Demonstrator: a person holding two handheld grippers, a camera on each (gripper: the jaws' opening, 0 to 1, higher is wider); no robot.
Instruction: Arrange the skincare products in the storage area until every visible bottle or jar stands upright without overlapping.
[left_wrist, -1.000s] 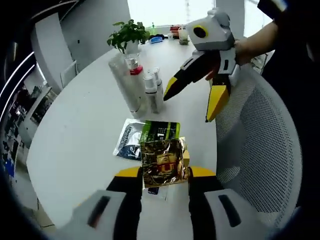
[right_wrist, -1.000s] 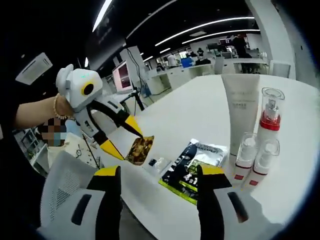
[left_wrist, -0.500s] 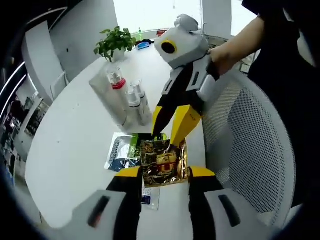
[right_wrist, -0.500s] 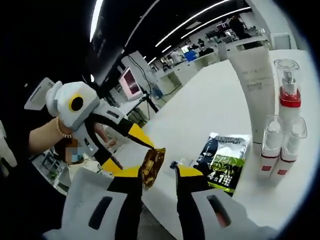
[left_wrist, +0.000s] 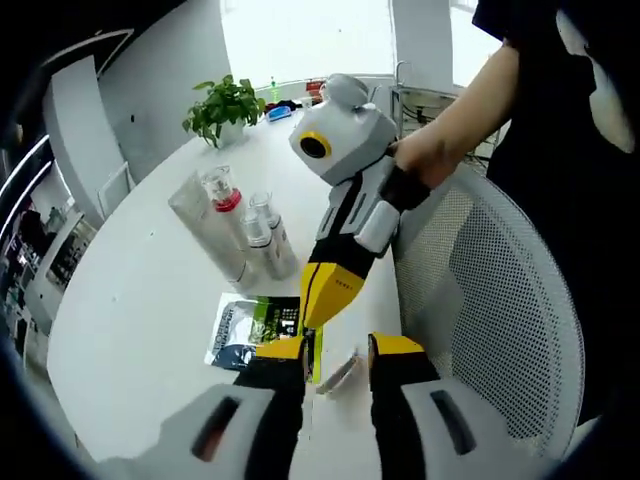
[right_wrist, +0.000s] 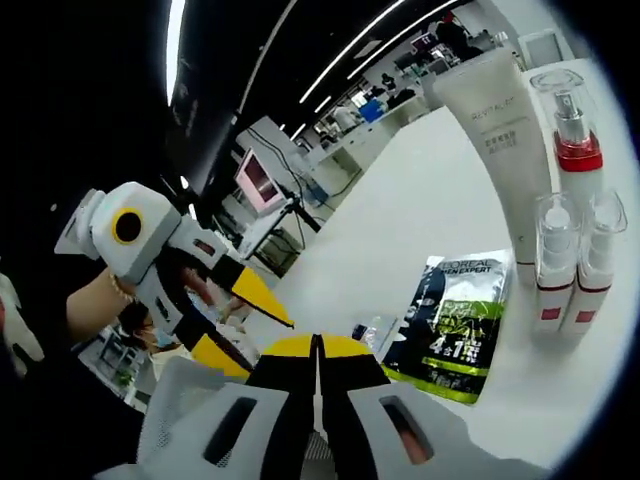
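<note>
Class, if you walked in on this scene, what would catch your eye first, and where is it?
The right gripper, white with yellow jaws shut together, reaches down to the table edge between the left gripper jaws. Behind, a white tube and three pump bottles stand upright on the white table, a black-and-green sachet lying flat beside them.

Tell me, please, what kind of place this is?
Most likely an open-plan office. The right gripper view shows long ceiling light strips and desks with a monitor behind the white table; the left gripper view shows a mesh office chair.

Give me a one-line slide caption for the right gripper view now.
Right gripper shut near the green-black sachet, with white tube and clear spray bottles upright.
</note>
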